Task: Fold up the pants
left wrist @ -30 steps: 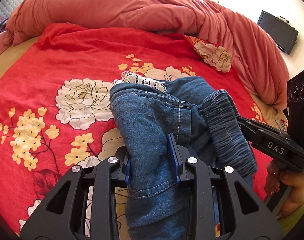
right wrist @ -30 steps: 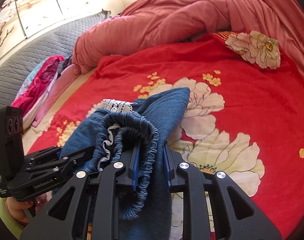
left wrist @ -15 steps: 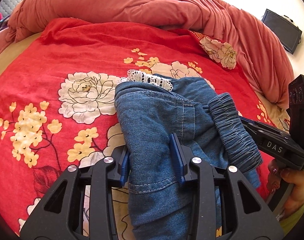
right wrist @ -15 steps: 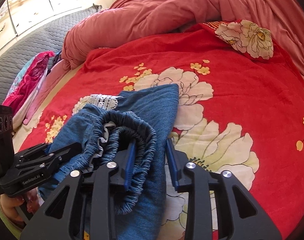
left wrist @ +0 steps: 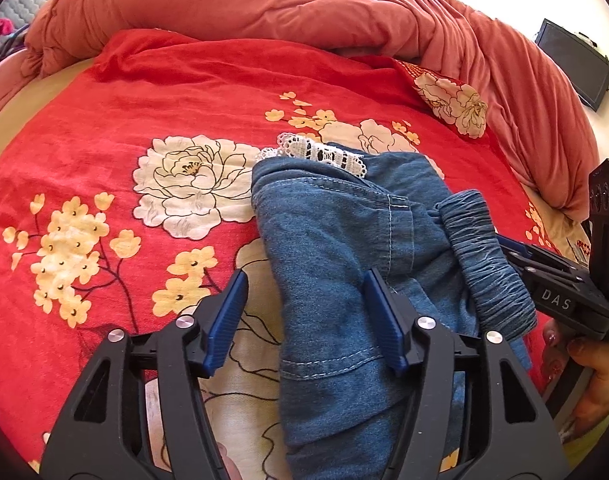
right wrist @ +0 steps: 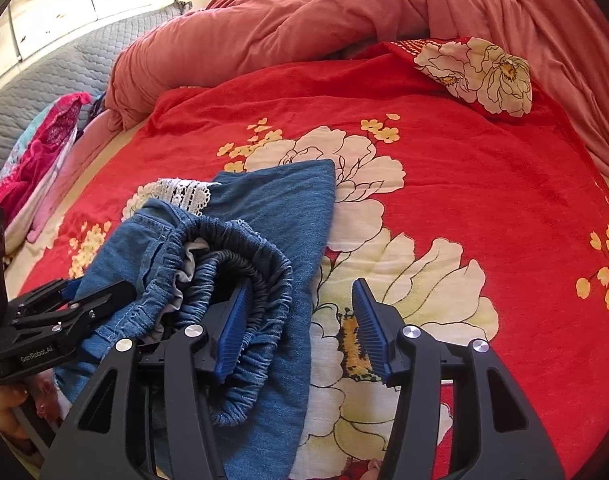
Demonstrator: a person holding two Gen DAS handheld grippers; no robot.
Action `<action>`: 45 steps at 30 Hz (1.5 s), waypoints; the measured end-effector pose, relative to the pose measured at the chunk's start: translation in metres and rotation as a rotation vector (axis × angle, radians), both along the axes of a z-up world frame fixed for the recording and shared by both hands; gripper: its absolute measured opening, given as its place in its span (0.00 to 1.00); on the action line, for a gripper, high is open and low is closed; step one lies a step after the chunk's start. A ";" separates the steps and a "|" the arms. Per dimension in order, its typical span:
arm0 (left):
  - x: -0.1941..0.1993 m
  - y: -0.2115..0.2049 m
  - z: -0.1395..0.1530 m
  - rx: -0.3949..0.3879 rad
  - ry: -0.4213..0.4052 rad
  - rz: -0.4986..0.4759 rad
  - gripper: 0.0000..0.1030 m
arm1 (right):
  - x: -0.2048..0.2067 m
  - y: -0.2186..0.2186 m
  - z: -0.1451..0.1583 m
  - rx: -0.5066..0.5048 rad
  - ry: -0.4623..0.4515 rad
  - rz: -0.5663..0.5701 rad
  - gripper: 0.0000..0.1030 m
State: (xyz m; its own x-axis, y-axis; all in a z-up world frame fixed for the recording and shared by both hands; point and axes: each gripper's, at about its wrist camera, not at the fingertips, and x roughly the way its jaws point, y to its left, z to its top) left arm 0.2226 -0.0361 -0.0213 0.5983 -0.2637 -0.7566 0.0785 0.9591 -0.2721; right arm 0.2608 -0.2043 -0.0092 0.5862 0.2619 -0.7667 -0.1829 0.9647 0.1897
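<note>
Both tools have just been opening. Left tool (left wrist: 304,316): half a second back its blue ribbed pads pinched a fold of the blue denim pants with elastic waistband and white lace trim (left wrist: 344,248); now the jaws stand wide, the left pad (left wrist: 226,320) clear of the cloth over the red floral bedspread (left wrist: 184,92), the right pad lying against the denim without squeezing it. Right tool (right wrist: 300,328): it was clamped on the gathered elastic waistband (right wrist: 240,264); now the jaws are spread, the waistband draped loosely over the left pad (right wrist: 232,324), the right pad standing over the cream flower print with nothing touching it. Judgement: this is a release; the folded bundle has been set down on the bed and rests on the bedspread under its own weight, so the fold in hand looks finished or nearly so. The waistband edge remains bunched, so some tidying may be needed. View comparison: the left wrist camera shows the stitched side seam and hem of the upper layer, the right tool's black body and the hand (left wrist: 584,364) holding it at the right edge, and a dark screen (left wrist: 572,64) by the far wall. The right wrist camera shows the open waistband loop with its pale lining, the flat lower layer reaching toward the big flower, a pink and magenta cloth pile (right wrist: 40,152) on the grey quilted surface, and the left tool's body at lower left. The rumpled salmon quilt (right wrist: 304,12) appears in both
</note>
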 end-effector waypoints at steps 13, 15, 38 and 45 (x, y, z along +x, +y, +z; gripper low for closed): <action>-0.007 0.000 0.011 0.009 -0.018 -0.013 0.66 | -0.009 -0.003 0.018 0.041 -0.047 0.007 0.55; -0.009 0.000 0.014 0.011 -0.027 -0.009 0.69 | -0.010 -0.003 0.020 0.037 -0.053 0.003 0.60; -0.010 0.008 0.022 0.000 -0.028 0.018 0.89 | -0.017 -0.006 0.033 0.069 -0.101 -0.019 0.82; -0.012 0.009 0.026 0.002 -0.040 0.012 0.90 | -0.018 -0.007 0.035 0.054 -0.113 -0.025 0.82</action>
State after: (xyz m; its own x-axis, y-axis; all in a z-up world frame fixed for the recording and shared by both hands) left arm 0.2109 -0.0269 0.0048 0.6311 -0.2545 -0.7327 0.0774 0.9606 -0.2670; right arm 0.2424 -0.2111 0.0258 0.6750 0.2855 -0.6803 -0.1825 0.9580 0.2211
